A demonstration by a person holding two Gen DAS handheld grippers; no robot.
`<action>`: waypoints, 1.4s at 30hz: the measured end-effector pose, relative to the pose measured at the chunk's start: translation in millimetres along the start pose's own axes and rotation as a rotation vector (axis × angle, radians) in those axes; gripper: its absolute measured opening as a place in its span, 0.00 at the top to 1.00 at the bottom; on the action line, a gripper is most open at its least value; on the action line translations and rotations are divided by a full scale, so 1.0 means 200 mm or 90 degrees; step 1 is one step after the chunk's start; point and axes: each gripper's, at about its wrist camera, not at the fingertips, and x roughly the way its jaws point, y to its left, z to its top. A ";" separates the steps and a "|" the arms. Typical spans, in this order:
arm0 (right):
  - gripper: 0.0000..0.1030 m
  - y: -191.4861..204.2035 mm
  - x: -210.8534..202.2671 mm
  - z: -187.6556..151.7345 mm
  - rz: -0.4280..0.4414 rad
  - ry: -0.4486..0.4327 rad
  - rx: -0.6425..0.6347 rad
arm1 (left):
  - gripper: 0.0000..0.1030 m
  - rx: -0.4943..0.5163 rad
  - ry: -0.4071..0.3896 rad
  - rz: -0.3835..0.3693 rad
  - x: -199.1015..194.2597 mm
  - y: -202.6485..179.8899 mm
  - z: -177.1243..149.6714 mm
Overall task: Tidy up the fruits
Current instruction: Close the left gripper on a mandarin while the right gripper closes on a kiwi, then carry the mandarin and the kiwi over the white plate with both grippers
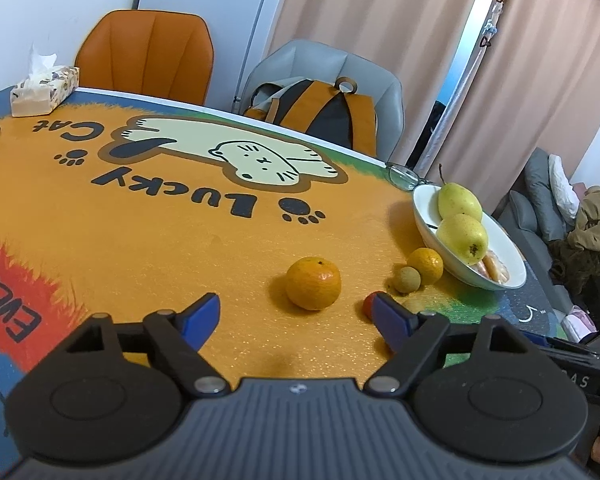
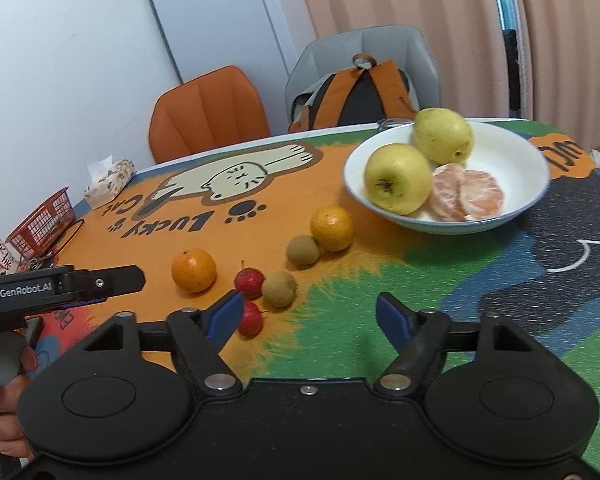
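Loose fruit is laid out on the tabletop (image 2: 340, 288), covered by an orange "Lucky Cat" mat, near the white bowl (image 2: 516, 160) that sits toward one far corner. In the bowl, two yellow-green pears (image 2: 398, 178) and a peeled mandarin (image 2: 466, 192) in pale segments are held; the segments are shown fully only in the right wrist view, a sliver alone being seen in the left. Two small red fruits (image 2: 250, 280) and two brown longans (image 2: 279, 289) are recorded in the right wrist view, whereas only one longan (image 1: 407, 279) and a red edge behind a finger are caught in the left. Two unpeeled mandarins are listed: one (image 2: 332, 228) just beside the bowl, touching a longan, glossy and slightly yellow on top; the other (image 1: 313, 283) standing alone nearer the mat's middle, directly ahead of the left gripper (image 1: 296, 316). The left gripper is held with blue-padded fingers spread wide, nothing between them. The right gripper (image 2: 310, 316) is likewise spread wide and unloaded, one red fruit lying by its left finger. Eyeglasses (image 1: 404, 176) lie behind the bowl at the table's far edge
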 end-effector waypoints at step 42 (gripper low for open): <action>0.72 0.03 0.28 0.07 0.032 0.060 -0.008 | 0.60 -0.008 0.058 0.009 0.35 -0.07 0.06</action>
